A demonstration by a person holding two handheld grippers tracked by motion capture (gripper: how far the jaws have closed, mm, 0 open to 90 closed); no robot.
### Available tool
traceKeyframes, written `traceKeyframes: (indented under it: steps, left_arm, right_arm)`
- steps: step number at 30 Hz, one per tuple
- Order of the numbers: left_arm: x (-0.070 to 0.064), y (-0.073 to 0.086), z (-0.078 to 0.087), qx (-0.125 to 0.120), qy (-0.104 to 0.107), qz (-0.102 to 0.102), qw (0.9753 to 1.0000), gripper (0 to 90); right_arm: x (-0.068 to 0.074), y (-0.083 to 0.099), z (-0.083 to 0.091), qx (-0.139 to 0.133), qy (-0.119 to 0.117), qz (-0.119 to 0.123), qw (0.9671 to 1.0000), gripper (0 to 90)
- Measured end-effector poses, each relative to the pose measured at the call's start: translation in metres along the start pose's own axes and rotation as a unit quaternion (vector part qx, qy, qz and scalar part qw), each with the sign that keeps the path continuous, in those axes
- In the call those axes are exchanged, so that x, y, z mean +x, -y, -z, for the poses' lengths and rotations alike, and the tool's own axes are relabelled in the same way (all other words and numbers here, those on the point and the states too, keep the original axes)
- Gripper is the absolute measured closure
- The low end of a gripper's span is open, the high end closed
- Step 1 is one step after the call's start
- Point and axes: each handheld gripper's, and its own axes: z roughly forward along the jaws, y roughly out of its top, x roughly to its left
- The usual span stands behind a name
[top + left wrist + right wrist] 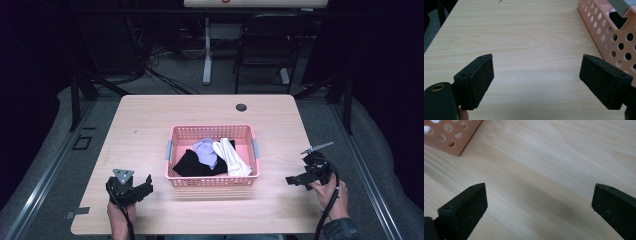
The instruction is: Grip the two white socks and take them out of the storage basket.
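Near the middle of the table (150, 120), in the high view, a pink basket (212, 133) with punched walls and grey handles at both ends sits a little toward the near edge. It holds clothes: a black piece (192, 164) at its near left, a pale purple piece (205, 151) in the middle and a white piece (233, 159) lying lengthwise at the right. The left gripper (146, 184) is held by a hand (120, 214) near the near left corner of the table, just beside the basket's near left corner and apart from it, with its jaws pointing toward the basket. The right gripper (291, 180) is held by the other hand (331, 192) near the right edge, level with the basket's near wall and clear of it, also pointing toward the basket. In the left gripper view, the left gripper (536, 75) has its jaws spread wide over bare wood with nothing between them, and the basket (610, 37) stands at the right edge with dark cloth showing over its wall. In the right gripper view, the right gripper (539, 206) likewise has its jaws wide apart and empty above the table (544, 167), and a corner of the basket (454, 135) shows at the upper left, well apart from the jaws.
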Motion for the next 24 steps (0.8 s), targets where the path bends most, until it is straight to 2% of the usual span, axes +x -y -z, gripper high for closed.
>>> traceKeyframes:
  steps: [1, 3, 5, 8, 9, 15, 21, 24]
  left_arm:
    - [-0.001, 0.001, 0.000, 0.007, 0.010, -0.006, 0.9999, 12.8]
    - [-0.002, 0.001, 0.001, 0.015, 0.025, -0.015, 0.9995, 12.9]
    - [-0.002, 0.002, 0.004, 0.013, 0.040, -0.021, 0.9989, 14.6]
    - [0.000, 0.003, 0.007, 0.014, 0.053, -0.027, 0.9982, 14.7]
    - [0.000, 0.004, 0.007, 0.016, 0.054, -0.026, 0.9981, 14.7]
    - [0.002, 0.005, 0.006, 0.024, 0.053, -0.022, 0.9980, 14.7]
    - [0.003, 0.003, 0.001, 0.026, 0.046, -0.019, 0.9984, 14.8]
    - [-0.001, 0.002, -0.002, 0.030, 0.048, -0.025, 0.9981, 14.9]
  right_arm:
    - [0.001, -0.003, 0.000, 0.005, -0.011, 0.003, 0.9999, 0.0]
    - [0.002, -0.006, 0.001, 0.011, -0.013, 0.007, 0.9998, 0.0]
    - [0.005, -0.009, 0.002, 0.013, -0.011, 0.013, 0.9998, 0.0]
    - [0.007, -0.013, 0.004, 0.014, -0.013, 0.013, 0.9997, 0.0]
    - [0.007, -0.015, 0.005, 0.019, -0.013, 0.015, 0.9996, 0.0]
    - [0.010, -0.029, 0.016, 0.011, -0.020, 0.022, 0.9995, 0.0]
    - [0.025, -0.054, 0.023, 0.017, -0.028, 0.047, 0.9984, 0.0]
    - [0.032, -0.067, 0.027, 0.020, -0.033, 0.058, 0.9976, 0.0]
